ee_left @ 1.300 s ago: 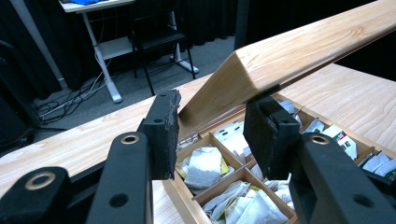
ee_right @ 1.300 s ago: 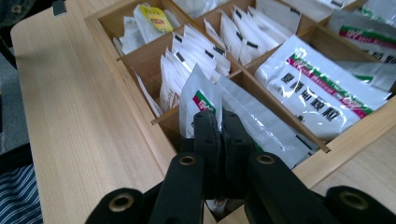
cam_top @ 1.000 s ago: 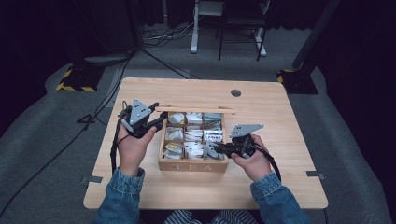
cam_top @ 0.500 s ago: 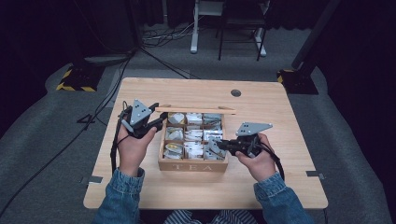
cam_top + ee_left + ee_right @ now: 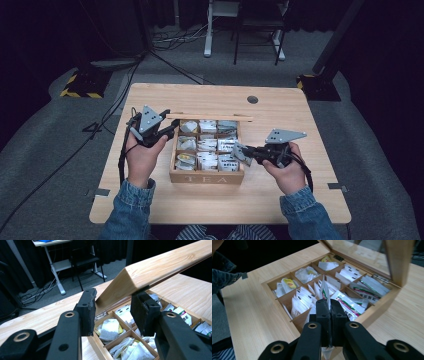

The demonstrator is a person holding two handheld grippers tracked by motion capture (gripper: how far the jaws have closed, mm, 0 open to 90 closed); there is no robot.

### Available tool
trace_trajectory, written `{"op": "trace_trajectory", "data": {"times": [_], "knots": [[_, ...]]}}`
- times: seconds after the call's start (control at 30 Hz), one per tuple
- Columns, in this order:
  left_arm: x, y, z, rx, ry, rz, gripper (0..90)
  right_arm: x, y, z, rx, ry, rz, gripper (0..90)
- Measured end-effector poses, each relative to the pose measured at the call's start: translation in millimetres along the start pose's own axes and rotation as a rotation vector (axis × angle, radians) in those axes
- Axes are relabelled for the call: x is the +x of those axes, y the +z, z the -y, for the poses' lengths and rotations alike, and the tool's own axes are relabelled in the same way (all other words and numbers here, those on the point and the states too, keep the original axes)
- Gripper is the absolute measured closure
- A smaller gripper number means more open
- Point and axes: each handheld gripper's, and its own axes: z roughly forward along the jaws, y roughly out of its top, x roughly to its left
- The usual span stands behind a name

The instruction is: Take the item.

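A wooden tea box (image 5: 206,178) stands mid-table, its compartments full of tea bags (image 5: 207,159). Its lid (image 5: 210,118) stands raised at the back. My left gripper (image 5: 172,128) is open at the lid's left corner; in the left gripper view the lid (image 5: 162,262) rests on the right jaw of that gripper (image 5: 115,307). My right gripper (image 5: 246,150) is at the box's right edge, shut on a white and green tea packet (image 5: 239,151). In the right gripper view the packet (image 5: 324,291) stands upright between the shut jaws of the gripper (image 5: 330,310), above the box (image 5: 268,286).
The table (image 5: 300,110) has bare wood to the left and right of the box, and a cable hole (image 5: 252,99) at the back. Cables, a desk frame (image 5: 207,30) and a chair stand on the floor beyond it.
My right gripper has drawn back to the right, from over the box's right compartments to its right edge, with the packet in it. The left gripper has stayed at the lid.
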Motion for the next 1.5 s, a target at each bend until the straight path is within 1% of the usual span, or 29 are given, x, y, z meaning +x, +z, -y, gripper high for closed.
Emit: {"op": "trace_trajectory", "data": {"times": [0.1, 0.13, 0.23, 0.3, 0.33, 0.4, 0.43, 0.5, 0.53, 0.57, 0.63, 0.67, 0.73, 0.8, 0.83, 0.9, 1.0, 1.17, 1.23, 1.3, 1.33, 1.37, 1.5], "knots": [[0.5, 0.0, 0.0, 0.000, -0.002, 0.004, 56.2, -6.4, -10.9, 3.0, -0.018, 0.013, 0.031, 87.8], [0.7, 0.0, 0.0, 0.001, -0.003, 0.005, 56.2, -6.4, -10.9, 3.0, -0.018, 0.013, 0.031, 87.8], [0.9, 0.1, -0.3, 0.002, -0.003, 0.006, 56.1, -14.1, -20.7, 8.0, -0.029, 0.034, 0.062, 87.7], [0.9, 0.0, -0.3, 0.002, -0.002, 0.006, 56.1, -16.1, -23.1, 9.6, -0.031, 0.039, 0.069, 87.7], [0.9, -0.1, -0.2, 0.003, -0.002, 0.006, 56.1, -19.6, -27.8, 13.3, -0.033, 0.047, 0.090, 87.6], [0.6, -0.2, 0.0, 0.003, -0.005, 0.007, 56.1, -20.5, -29.4, 14.7, -0.031, 0.046, 0.097, 87.6], [0.6, -0.4, 0.4, 0.004, -0.004, 0.008, 56.1, -23.1, -33.7, 20.0, -0.041, 0.057, 0.110, 87.6], [0.7, -0.5, 0.6, 0.004, -0.001, 0.008, 56.1, -24.1, -35.4, 22.1, -0.044, 0.061, 0.115, 87.6], [0.5, -0.7, 0.7, 0.005, -0.002, 0.009, 56.0, -27.4, -39.6, 28.2, -0.053, 0.073, 0.124, 87.5], [0.3, -0.8, 0.8, 0.006, -0.002, 0.009, 56.0, -27.4, -39.6, 28.2, -0.053, 0.073, 0.124, 87.5], [-0.3, -1.1, 0.9, 0.008, 0.000, 0.006, 56.1, -32.2, -44.7, 33.7, -0.044, 0.085, 0.147, 87.5], [-0.3, -1.1, 0.9, 0.008, 0.000, 0.006, 56.1, -32.2, -44.7, 33.7, -0.044, 0.085, 0.147, 87.5], [-0.9, -1.3, 1.0, 0.010, 0.002, 0.005, 56.1, -35.0, -50.1, 36.8, -0.049, 0.090, 0.168, 87.5], [-1.0, -1.4, 1.0, 0.010, 0.003, 0.004, 56.1, -36.5, -51.9, 37.8, -0.054, 0.098, 0.172, 87.5], [-1.3, -1.4, 1.0, 0.011, 0.004, 0.003, 56.0, -39.9, -55.5, 40.0, -0.060, 0.113, 0.186, 87.4], [-1.3, -1.4, 1.1, 0.011, 0.003, 0.004, 56.0, -41.2, -56.3, 40.7, -0.062, 0.116, 0.188, 87.4], [-1.2, -1.4, 1.0, 0.011, 0.003, 0.005, 56.0, -45.6, -58.0, 44.9, -0.057, 0.131, 0.215, 87.3], [-1.1, -1.5, 1.0, 0.012, 0.003, 0.006, 56.0, -51.7, -58.6, 50.5, -0.053, 0.148, 0.242, 87.1], [-1.1, -1.5, 0.9, 0.013, 0.003, 0.006, 56.0, -56.5, -58.3, 55.0, -0.050, 0.168, 0.263, 87.0], [-1.2, -1.5, 0.9, 0.013, 0.003, 0.006, 56.0, -58.9, -57.4, 57.7, -0.047, 0.182, 0.269, 87.0], [-1.1, -1.5, 0.9, 0.013, 0.003, 0.006, 56.0, -58.9, -57.4, 57.7, -0.047, 0.182, 0.269, 87.0], [-1.1, -1.6, 0.9, 0.014, 0.003, 0.006, 56.0, -61.9, -56.1, 61.0, -0.043, 0.190, 0.282, 86.9], [-1.1, -1.6, 0.9, 0.014, 0.003, 0.006, 56.0, -66.5, -54.1, 65.7, -0.038, 0.205, 0.302, 86.7]]}}
